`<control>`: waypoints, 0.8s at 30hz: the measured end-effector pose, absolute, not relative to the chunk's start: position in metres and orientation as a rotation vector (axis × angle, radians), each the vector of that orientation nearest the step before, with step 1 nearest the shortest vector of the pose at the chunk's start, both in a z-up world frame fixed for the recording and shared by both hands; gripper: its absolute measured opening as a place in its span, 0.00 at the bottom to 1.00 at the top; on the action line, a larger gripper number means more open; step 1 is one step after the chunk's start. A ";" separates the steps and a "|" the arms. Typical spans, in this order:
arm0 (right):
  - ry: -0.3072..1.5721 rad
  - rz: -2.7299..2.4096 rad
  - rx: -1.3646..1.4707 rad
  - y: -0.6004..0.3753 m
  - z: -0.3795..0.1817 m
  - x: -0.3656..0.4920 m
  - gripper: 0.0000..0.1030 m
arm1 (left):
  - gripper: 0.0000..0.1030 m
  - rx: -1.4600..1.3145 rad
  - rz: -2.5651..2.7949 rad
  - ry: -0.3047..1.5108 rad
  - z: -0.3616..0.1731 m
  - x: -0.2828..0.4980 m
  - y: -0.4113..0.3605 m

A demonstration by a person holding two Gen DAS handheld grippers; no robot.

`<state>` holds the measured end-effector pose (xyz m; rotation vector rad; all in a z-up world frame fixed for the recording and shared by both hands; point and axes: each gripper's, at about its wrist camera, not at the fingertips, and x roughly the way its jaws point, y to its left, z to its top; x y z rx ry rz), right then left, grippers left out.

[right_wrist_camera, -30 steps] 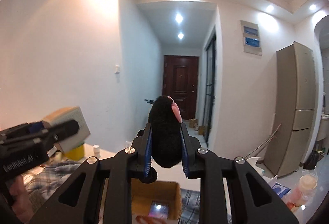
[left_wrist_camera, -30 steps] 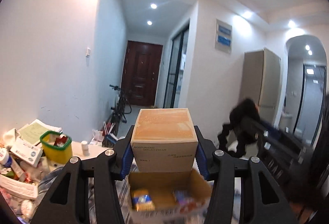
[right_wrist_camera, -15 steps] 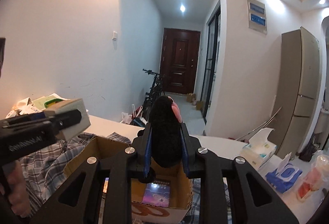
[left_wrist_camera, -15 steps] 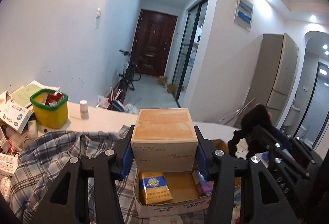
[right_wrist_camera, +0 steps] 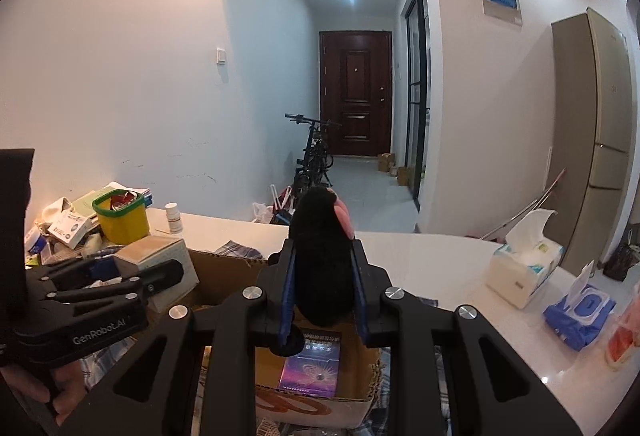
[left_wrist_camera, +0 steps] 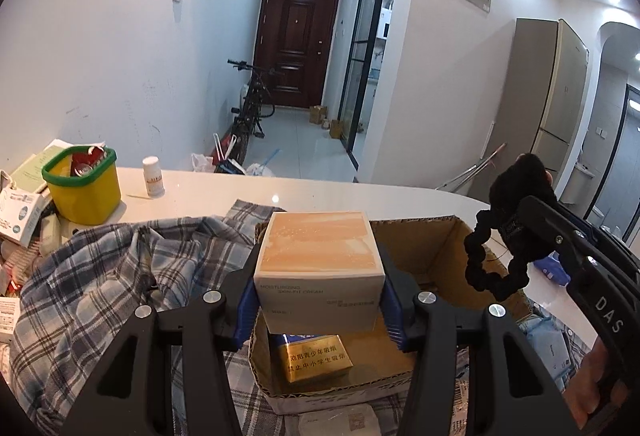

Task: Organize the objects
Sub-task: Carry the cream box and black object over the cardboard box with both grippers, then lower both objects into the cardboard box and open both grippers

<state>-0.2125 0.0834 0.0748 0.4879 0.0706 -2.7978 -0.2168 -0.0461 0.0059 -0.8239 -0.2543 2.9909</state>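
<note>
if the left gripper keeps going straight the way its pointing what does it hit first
Most likely the open cardboard box. The left gripper, clamped on a cream box, tilts down toward its opening, where a gold packet lies on the bottom. Depth is hard to judge, so it might catch the near rim first.

Left gripper [left_wrist_camera: 320, 290] and right gripper [right_wrist_camera: 323, 290] both clamped, angled downward.

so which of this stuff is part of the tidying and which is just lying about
In the job:
- cream box in left claw
- black scrunchie in right claw
- cardboard box

Lying about:
- yellow tub
- pill bottle
- tissue pack
- plaid shirt
</note>
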 end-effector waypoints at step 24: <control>0.063 -2.781 0.495 0.081 0.070 -0.211 0.23 | 0.78 -0.934 2.976 -0.345 -0.011 -0.227 -0.059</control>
